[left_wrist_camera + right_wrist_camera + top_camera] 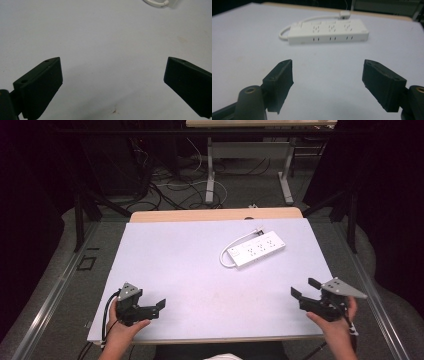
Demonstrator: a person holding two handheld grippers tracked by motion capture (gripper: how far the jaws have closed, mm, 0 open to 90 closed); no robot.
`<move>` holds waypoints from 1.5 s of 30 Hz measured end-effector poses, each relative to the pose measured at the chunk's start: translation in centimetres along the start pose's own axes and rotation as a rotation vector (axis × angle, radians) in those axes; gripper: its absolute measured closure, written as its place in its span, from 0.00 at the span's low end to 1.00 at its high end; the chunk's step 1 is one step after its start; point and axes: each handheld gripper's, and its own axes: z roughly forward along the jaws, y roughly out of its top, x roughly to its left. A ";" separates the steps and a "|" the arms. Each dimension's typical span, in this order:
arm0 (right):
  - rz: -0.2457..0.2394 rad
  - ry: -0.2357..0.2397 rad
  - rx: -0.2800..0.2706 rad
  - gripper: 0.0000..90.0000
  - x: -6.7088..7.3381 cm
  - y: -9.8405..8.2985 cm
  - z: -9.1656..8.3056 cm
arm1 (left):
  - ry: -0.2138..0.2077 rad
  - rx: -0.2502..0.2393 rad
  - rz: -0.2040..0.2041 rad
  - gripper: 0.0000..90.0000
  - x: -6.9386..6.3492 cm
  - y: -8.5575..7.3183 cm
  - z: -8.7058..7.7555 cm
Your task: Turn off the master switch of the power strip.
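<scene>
Power strip (256, 249) ahead of right tongs (306, 289), apart.

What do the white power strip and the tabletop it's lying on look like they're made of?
White power strip: probably hard moulded plastic, smooth with a slight sheen; crisp socket slots and a rubbery-looking white cord. Pale tabletop: seems a matte laminate or sheet, flat with faint stains, over a wood-toned board edge.

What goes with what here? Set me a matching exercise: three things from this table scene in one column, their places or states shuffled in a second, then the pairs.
1. power strip
2. left gripper
3. right gripper

A. open, at the table's near right edge
B. lying flat towards the far right, cable looped beside it
C. open, at the table's near left corner

Pairs: 1-B, 2-C, 3-A
</scene>
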 end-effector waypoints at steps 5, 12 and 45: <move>-0.029 -0.042 0.035 0.27 0.1 -1.2 1.8 | 0.003 -0.001 0.010 0.02 -0.2 -0.1 0.3; -0.034 -0.015 0.078 0.27 0.3 -1.7 2.6 | 0.007 0.001 0.016 0.02 -0.3 -0.2 0.0; -0.007 0.002 0.087 0.30 0.6 2.4 3.4 | 0.029 -0.003 -0.014 0.03 -0.2 -0.4 0.0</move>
